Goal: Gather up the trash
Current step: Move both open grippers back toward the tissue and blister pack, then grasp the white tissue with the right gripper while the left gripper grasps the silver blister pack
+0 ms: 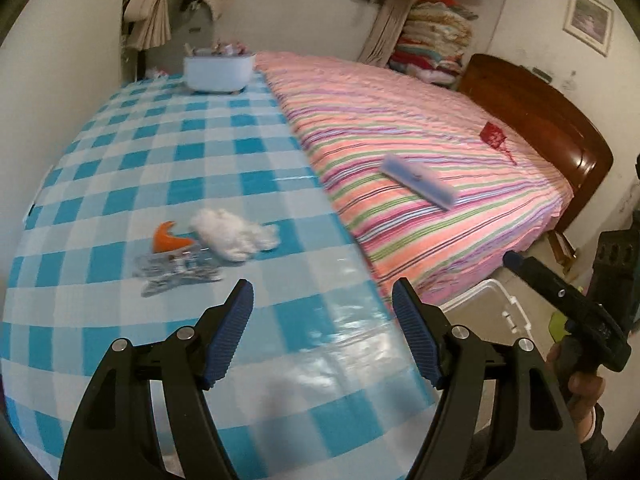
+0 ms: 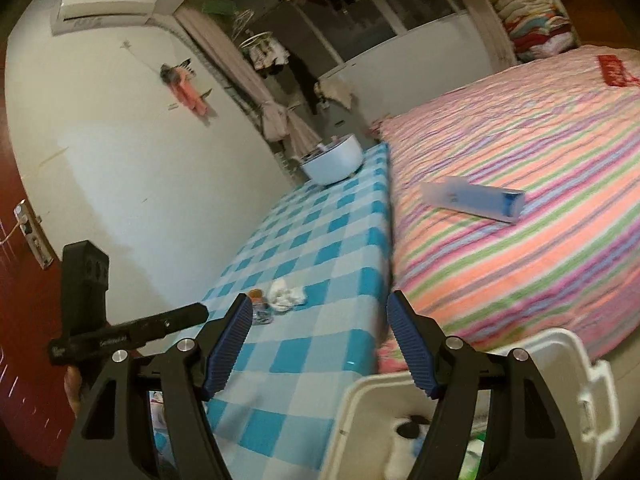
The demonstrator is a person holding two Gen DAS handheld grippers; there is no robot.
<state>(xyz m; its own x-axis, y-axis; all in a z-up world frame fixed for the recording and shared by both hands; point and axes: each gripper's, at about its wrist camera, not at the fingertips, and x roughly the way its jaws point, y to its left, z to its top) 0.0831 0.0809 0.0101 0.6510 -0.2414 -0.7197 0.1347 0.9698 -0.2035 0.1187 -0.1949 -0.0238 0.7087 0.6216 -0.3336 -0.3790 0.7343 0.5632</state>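
On the blue-checked table (image 1: 200, 152) lie a crumpled white tissue (image 1: 236, 236) and, touching it, a clear wrapper with an orange part (image 1: 176, 260). My left gripper (image 1: 323, 284) hangs open above the table's near end, right of and short of both, with nothing between its fingers. On the striped bed (image 1: 420, 120) rest a flat blue-and-white box (image 1: 418, 180) and a red packet (image 1: 494, 134). My right gripper (image 2: 320, 300) is open and empty, over the gap between the table (image 2: 320, 240) and the bed (image 2: 520, 200). Below it stands an open white bin (image 2: 560, 344). The tissue (image 2: 286, 298) and box (image 2: 472, 200) lie ahead.
A white bowl (image 1: 218, 72) holding small items sits at the table's far end, by a wall. A wooden headboard (image 1: 560, 120) closes the bed's right side. Folded blankets (image 1: 436, 36) are stacked beyond. The bin (image 1: 480, 308) stands on the floor at the bed's corner.
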